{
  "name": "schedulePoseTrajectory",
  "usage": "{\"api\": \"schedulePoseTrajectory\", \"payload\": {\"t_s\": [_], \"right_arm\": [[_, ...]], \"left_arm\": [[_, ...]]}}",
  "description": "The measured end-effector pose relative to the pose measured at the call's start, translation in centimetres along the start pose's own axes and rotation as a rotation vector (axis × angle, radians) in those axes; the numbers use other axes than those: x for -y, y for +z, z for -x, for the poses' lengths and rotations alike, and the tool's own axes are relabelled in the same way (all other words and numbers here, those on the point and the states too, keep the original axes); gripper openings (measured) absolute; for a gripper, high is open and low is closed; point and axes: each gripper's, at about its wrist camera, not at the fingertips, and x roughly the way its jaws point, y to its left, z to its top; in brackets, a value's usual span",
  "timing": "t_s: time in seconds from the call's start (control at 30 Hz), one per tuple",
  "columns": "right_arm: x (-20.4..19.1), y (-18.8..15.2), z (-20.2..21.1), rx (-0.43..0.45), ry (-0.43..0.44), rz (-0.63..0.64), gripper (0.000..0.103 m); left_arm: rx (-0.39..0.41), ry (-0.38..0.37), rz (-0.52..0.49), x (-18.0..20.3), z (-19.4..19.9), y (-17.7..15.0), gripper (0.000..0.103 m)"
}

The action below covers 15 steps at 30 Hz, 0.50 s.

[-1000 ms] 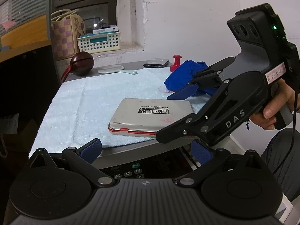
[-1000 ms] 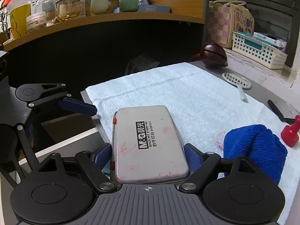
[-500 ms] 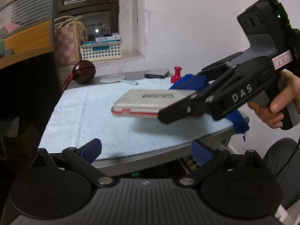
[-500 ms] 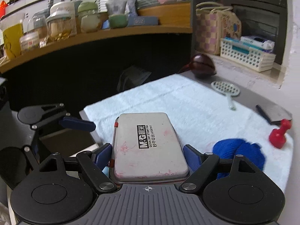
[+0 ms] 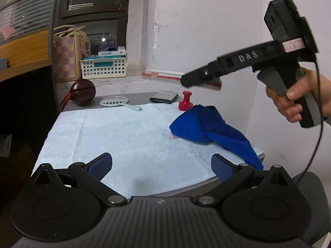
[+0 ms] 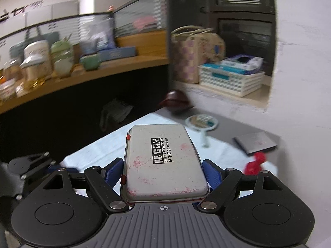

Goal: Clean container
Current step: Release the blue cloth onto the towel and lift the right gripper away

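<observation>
My right gripper (image 6: 164, 172) is shut on a grey metal stamp pad tin (image 6: 163, 157) with red ink smears and holds it high above the table. In the left wrist view the right gripper (image 5: 198, 79) is up at the right, with the tin's edge (image 5: 163, 74) showing level behind it. A crumpled blue cloth (image 5: 206, 128) lies on the light blue towel (image 5: 115, 136), at its right side. My left gripper (image 5: 161, 165) is open and empty, low at the towel's near edge.
A red stamp (image 5: 185, 101), a dark flat case (image 5: 164, 96), a small hand mirror (image 5: 115, 102) and a dark round ball (image 5: 83, 92) lie at the table's far side. A white basket (image 5: 103, 68) and a checked bag (image 5: 68, 57) stand on the ledge behind.
My right gripper has lifted the tin off the towel and raised it well above the table. The blue cloth now lies uncovered on the towel. My left gripper has stayed open.
</observation>
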Motion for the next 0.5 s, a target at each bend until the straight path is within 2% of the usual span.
{"api": "schedulePoseTrajectory", "payload": {"t_s": [0.1, 0.5], "right_arm": [[2.3, 1.1, -0.1, 0.013, -0.032, -0.032, 0.084], [11.1, 4.0, -6.4, -0.038, -0.101, -0.053, 0.084]], "left_arm": [[0.003, -0.004, 0.005, 0.2, -0.3, 0.3, 0.102], [0.000, -0.021, 0.082, 0.5, -1.8, 1.8, 0.102]]}}
